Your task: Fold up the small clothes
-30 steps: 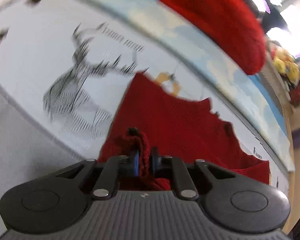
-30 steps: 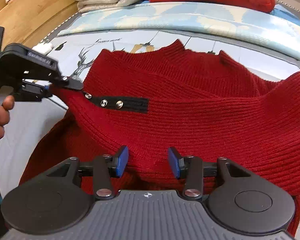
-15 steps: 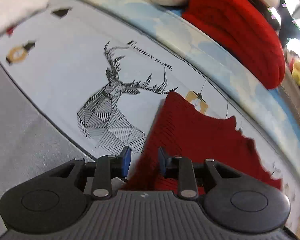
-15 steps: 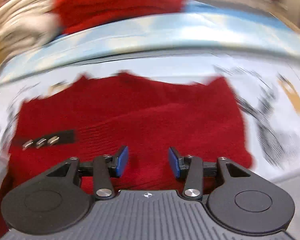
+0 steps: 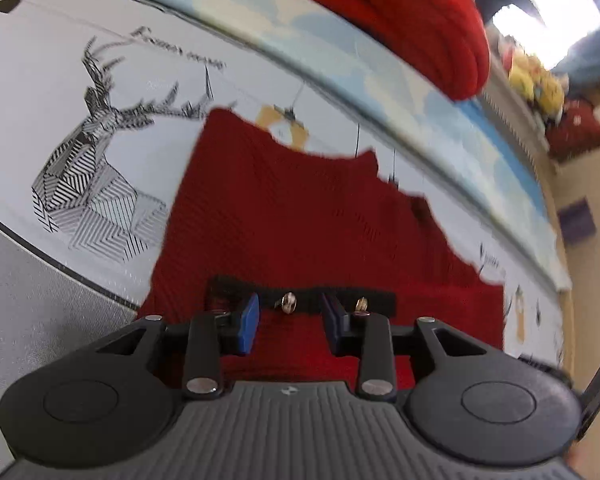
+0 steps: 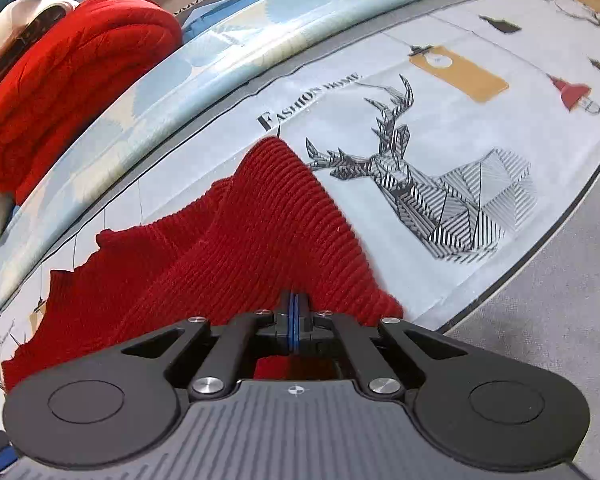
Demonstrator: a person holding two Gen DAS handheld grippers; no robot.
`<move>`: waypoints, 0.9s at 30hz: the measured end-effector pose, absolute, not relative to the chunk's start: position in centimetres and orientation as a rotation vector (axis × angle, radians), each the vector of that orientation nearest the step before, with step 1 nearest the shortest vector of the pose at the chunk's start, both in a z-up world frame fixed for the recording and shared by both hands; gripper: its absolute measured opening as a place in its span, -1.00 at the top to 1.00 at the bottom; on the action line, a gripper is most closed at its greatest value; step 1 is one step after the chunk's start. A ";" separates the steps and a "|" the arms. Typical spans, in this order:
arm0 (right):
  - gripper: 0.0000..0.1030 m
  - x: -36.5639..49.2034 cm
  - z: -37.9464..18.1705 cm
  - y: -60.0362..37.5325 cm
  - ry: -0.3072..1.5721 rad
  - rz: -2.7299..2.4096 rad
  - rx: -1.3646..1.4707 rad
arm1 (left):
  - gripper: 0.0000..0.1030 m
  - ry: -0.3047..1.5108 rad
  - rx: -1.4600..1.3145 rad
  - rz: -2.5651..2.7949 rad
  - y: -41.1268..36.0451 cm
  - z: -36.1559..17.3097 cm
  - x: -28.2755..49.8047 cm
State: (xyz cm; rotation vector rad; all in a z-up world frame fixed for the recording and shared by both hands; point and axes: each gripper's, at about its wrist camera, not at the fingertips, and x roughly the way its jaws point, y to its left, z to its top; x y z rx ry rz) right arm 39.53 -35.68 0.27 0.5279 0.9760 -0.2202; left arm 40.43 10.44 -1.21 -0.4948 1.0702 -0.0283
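Two grippers: we've got one in each hand, both low over the same red sweater (image 5: 284,216).
Sweater: lying on the printed sheet (image 6: 452,128), mostly flat from what we see, ribbed knit, with its right-hand part folded over and humped up a bit in the right wrist view.
Left gripper (image 5: 288,322): blue pads spread apart, nothing between them, hovering right at the black strap (image 5: 300,300) on the sweater.
Strap: black band across the near part of the sweater, with two metal snaps (image 5: 289,302); one snap sits in the gap between the pads, the other just past the right pad.
Right gripper (image 6: 293,322): pads squeezed together on the near edge of the sweater, at its right side, so we're pinching knit there; a bit of red shows behind the pads too.
Sheet: pale, with a striped deer head (image 6: 420,184) printed just right of the sweater in the right wrist view, "FASHION HOME" lettering beyond the sweater's top corner, and little lamp and tag drawings further off.
Beyond the sweater: light blue cloth (image 6: 236,32) runs along the far edge of the sheet, and a folded bright red bundle (image 6: 68,68) sits on it, well apart from the sweater.
Blur: left view is a bit smeared, so we can't tell fine detail on the sweater's far edge.
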 end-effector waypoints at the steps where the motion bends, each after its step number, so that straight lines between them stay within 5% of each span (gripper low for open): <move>1: 1.00 39.5 0.3 -35.6 0.975 -0.222 0.523 | 0.26 1.080 -0.487 -0.035 10.2 -1.4 40.4; 5: 0.88 39.4 1.9 -34.5 0.974 -0.195 0.477 | 0.25 1.092 -0.444 -0.085 9.3 -1.5 40.2; 9: 0.25 38.7 4.3 -31.5 0.927 0.014 0.365 | 0.26 1.096 -0.384 -0.156 7.7 -1.3 40.1; 13: 0.07 38.3 4.4 -27.8 0.951 0.224 0.236 | 0.26 1.097 -0.287 -0.162 6.5 -1.3 39.8; 17: 0.01 38.6 1.2 -25.8 1.100 0.260 0.104 | 0.25 1.145 -0.251 -0.089 7.1 -2.9 40.1; 24: 0.02 38.6 2.5 -25.9 1.051 0.235 0.130 | 0.25 1.062 -0.261 -0.051 7.9 -1.7 39.9; 26: 0.02 38.8 2.4 -26.0 1.052 0.226 0.118 | 0.15 1.057 -0.245 -0.005 8.3 -1.8 40.1; 27: 0.02 39.0 2.2 -26.1 1.061 0.218 0.108 | -0.08 1.076 -0.229 0.027 8.4 -2.2 40.3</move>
